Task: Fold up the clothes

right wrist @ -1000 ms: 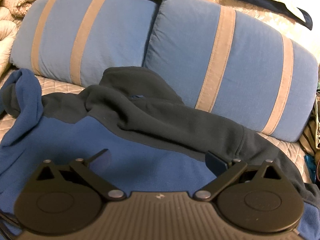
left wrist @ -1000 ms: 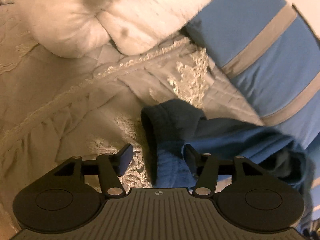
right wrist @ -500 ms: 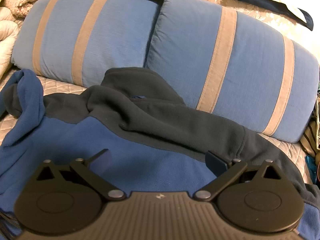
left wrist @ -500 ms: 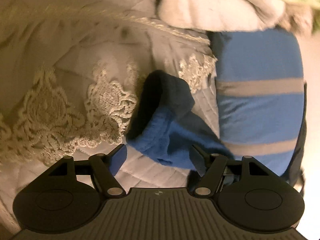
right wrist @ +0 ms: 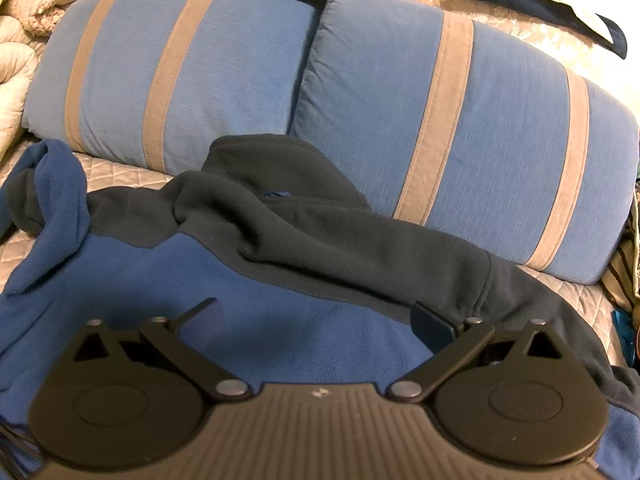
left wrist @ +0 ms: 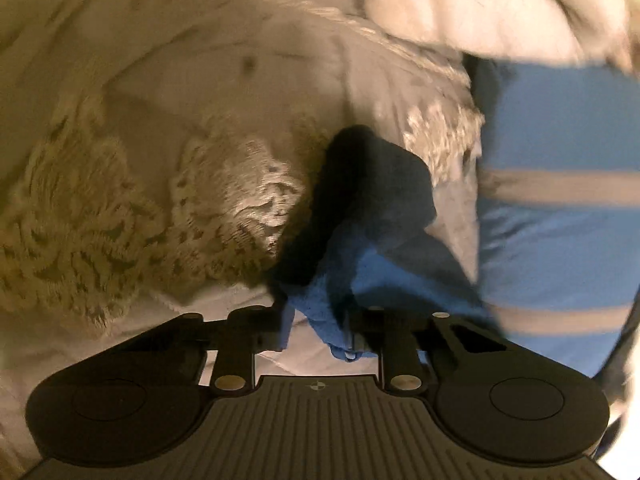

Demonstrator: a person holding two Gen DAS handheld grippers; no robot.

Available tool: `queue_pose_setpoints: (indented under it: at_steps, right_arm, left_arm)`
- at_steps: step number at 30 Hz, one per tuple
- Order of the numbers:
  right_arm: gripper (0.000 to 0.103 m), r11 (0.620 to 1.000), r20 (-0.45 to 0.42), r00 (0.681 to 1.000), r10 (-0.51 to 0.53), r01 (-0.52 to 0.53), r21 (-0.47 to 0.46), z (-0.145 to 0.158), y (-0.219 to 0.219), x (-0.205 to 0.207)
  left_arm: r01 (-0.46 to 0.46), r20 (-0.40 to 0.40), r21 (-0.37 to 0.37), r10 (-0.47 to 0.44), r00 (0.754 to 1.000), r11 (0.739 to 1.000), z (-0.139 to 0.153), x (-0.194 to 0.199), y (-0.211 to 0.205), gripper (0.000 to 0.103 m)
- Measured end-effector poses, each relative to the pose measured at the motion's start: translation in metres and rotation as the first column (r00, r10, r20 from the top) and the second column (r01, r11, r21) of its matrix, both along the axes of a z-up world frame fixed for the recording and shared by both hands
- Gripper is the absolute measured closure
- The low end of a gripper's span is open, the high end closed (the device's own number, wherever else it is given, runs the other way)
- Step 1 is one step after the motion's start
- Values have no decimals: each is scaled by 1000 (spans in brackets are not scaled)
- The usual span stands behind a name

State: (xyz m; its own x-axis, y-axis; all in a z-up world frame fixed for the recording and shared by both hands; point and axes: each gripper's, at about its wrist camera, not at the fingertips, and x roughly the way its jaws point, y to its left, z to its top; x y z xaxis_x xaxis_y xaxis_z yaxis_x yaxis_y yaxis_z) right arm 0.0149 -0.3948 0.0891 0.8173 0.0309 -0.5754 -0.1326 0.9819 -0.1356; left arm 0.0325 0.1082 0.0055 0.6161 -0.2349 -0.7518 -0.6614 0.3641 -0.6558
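So the left hand-held gripper (left wrist: 320,330) has dropped down onto the sleeve (left wrist: 372,216) of the blue and dark navy fleece hoodie (right wrist: 248,292), and its jaws are closing with a bunched fold of blue cloth between them; a second ago they stood wide apart with the sleeve just lying in front. The view has also rolled since then, so the blue pillow with tan stripes (left wrist: 560,208) now sits upright along the right side and the cream quilted bedspread with lace embroidery (left wrist: 120,220) fills the left. It's blurry, mind. The right hand-held gripper (right wrist: 316,320) hasn't budged at all: jaws spread wide over the hoodie's blue body, pinching nothing. The hoodie itself lies spread on the bed, its dark hood up against two striped pillows, one sleeve curled up at the far left.
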Motion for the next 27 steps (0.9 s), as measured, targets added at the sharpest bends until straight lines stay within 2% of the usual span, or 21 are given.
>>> queue_pose_setpoints:
  at_steps: [2, 3, 4, 7, 9, 11, 12, 13, 17, 21, 27]
  right_arm:
    - [0, 1000, -1, 1000, 2, -2, 0, 0, 0, 0]
    - [0, 1000, -2, 1000, 2, -2, 2, 0, 0, 0]
    - [0, 1000, -3, 1000, 3, -3, 3, 0, -1, 0]
    - [0, 1000, -2, 1000, 6, -6, 7, 0, -2, 0]
    - [0, 1000, -2, 1000, 5, -5, 7, -1, -2, 0]
    - [0, 1000, -4, 1000, 3, -3, 9, -1, -2, 0]
    - [0, 1000, -3, 1000, 4, -4, 12, -1, -2, 0]
    - [0, 1000, -2, 1000, 4, -4, 14, -1, -2, 0]
    - [0, 999, 9, 1000, 26, -26, 40, 1, -3, -3]
    - [0, 997, 20, 999, 47, -48, 68, 4, -4, -6]
    - [0, 990, 35, 998, 54, -59, 131, 11, -11, -6]
  left_arm:
    - [69, -20, 129, -67, 998, 989, 17, 8, -8, 82]
    - [113, -35, 208, -108, 994, 972, 27, 12, -14, 82]
    - [157, -55, 296, -148, 988, 942, 38, 17, -20, 83]
    - [255, -100, 516, -239, 966, 817, 67, 28, -36, 83]
    - [292, -126, 635, -277, 953, 715, 85, 32, -44, 83]
    - [301, -144, 718, -289, 947, 628, 98, 30, -48, 83]
    - [301, -151, 749, -290, 945, 590, 104, 28, -49, 83]
    - [298, -156, 769, -286, 945, 566, 109, 25, -48, 83]
    - [280, -177, 798, -237, 955, 534, 116, 13, -30, 83]
    - [252, -200, 855, -159, 967, 454, 118, 3, -4, 84]
    - [208, -201, 882, -62, 978, 423, 119, -17, 45, 86]
